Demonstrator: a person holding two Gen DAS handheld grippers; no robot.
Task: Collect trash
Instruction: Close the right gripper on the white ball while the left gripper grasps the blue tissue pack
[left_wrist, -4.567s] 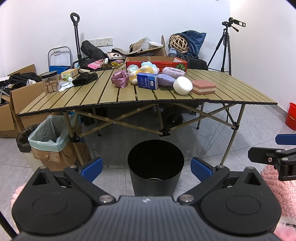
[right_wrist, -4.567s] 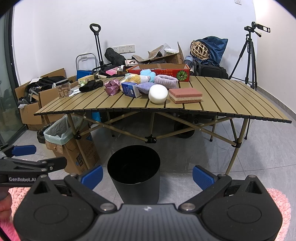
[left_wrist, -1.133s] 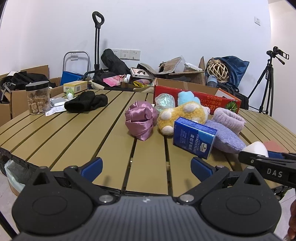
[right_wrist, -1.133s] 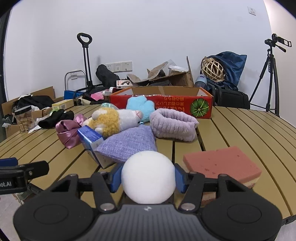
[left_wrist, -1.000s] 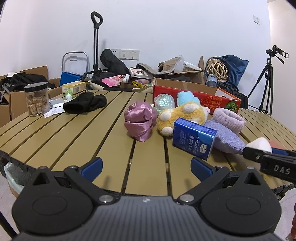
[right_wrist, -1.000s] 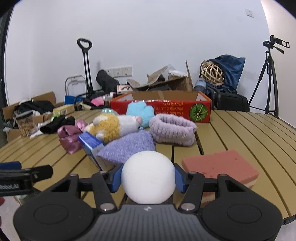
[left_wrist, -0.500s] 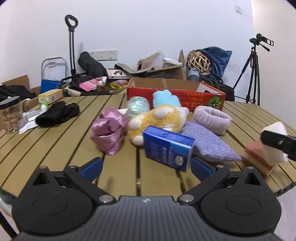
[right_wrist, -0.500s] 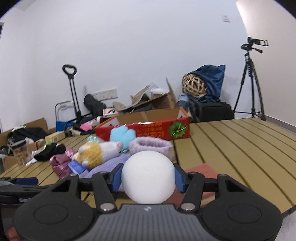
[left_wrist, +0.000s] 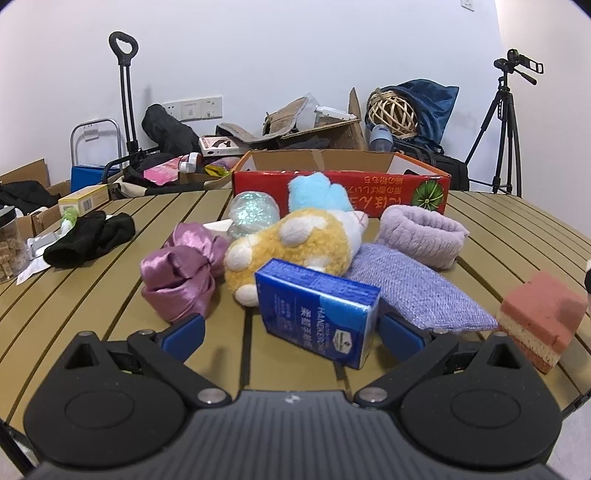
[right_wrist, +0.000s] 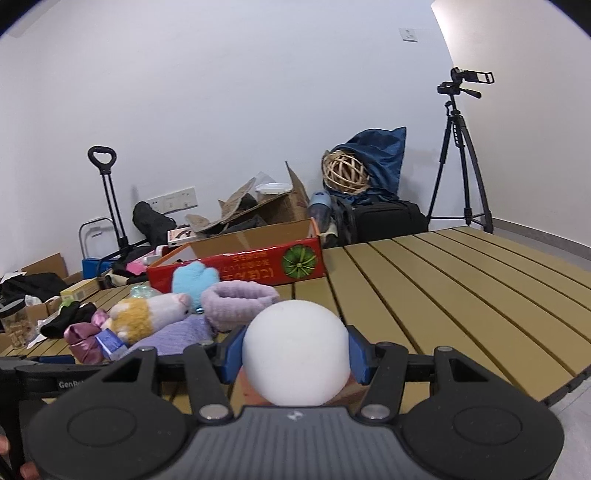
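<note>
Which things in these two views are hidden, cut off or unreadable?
- Red box contents: left wrist view, its front wall hides the inside.
- Pink sponge: right wrist view, mostly hidden behind the white foam ball in the right hand-held gripper.
- Jar: left wrist view, cut off by the left edge.
- Blue packet: small print blurred.

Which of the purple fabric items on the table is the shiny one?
The satin bundle, left of the plush toy. Its glossy pinkish-purple folds reflect light; the fuzzy headband and woven pouch are matte.
</note>
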